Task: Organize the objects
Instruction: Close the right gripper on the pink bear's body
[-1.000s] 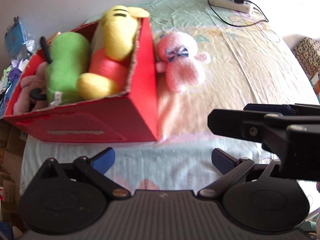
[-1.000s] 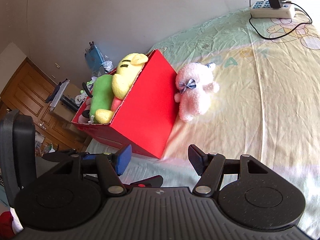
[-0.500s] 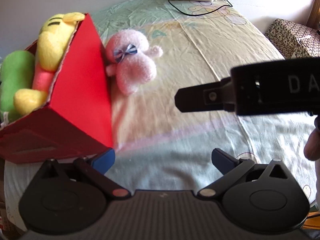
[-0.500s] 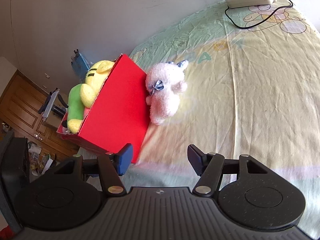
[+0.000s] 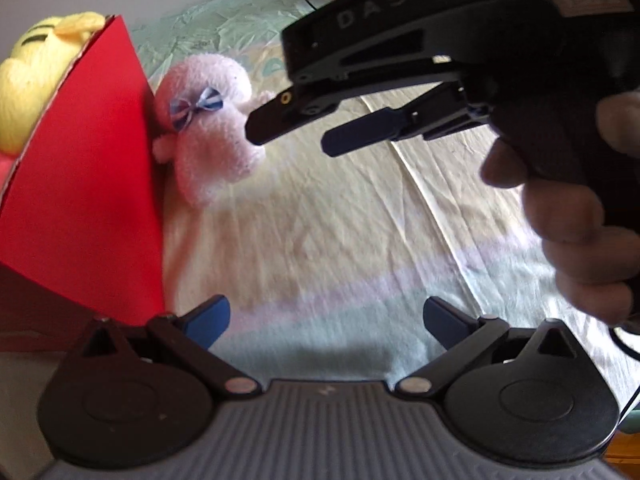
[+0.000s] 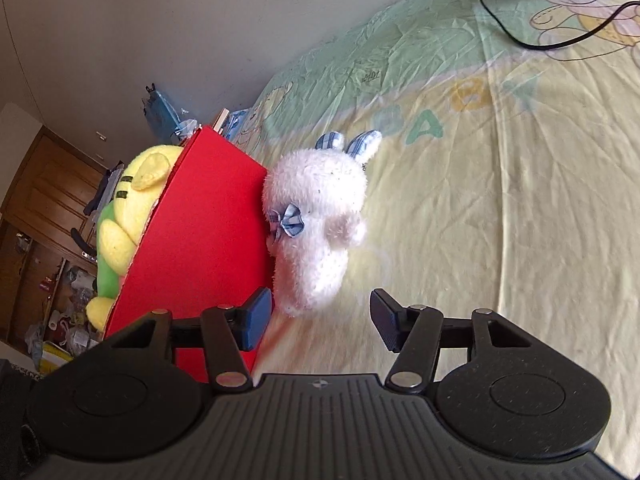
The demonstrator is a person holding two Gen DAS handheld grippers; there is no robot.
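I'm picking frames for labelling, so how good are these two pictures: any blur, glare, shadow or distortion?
Left wrist view: soft all over, the pink plush toy smeared, the right gripper large and dark close to the lens, the bedsheet washed out. Right wrist view: sharper, the red box crisp, fisheye bending the wall line, slight streaking near the fingertips.

Fuzzy pink plush toy [image 6: 316, 220] beside matt red cardboard box [image 6: 200, 232] (creased cloth bedsheet [image 6: 500, 200]).

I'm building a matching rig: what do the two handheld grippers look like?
Both are black plastic. The left gripper has a ribbed grey-black deck, two round discs, silver pivot screws and blue finger pads. The right gripper, also blue-padded, bears raised "DAS" lettering and is held by a bare hand.
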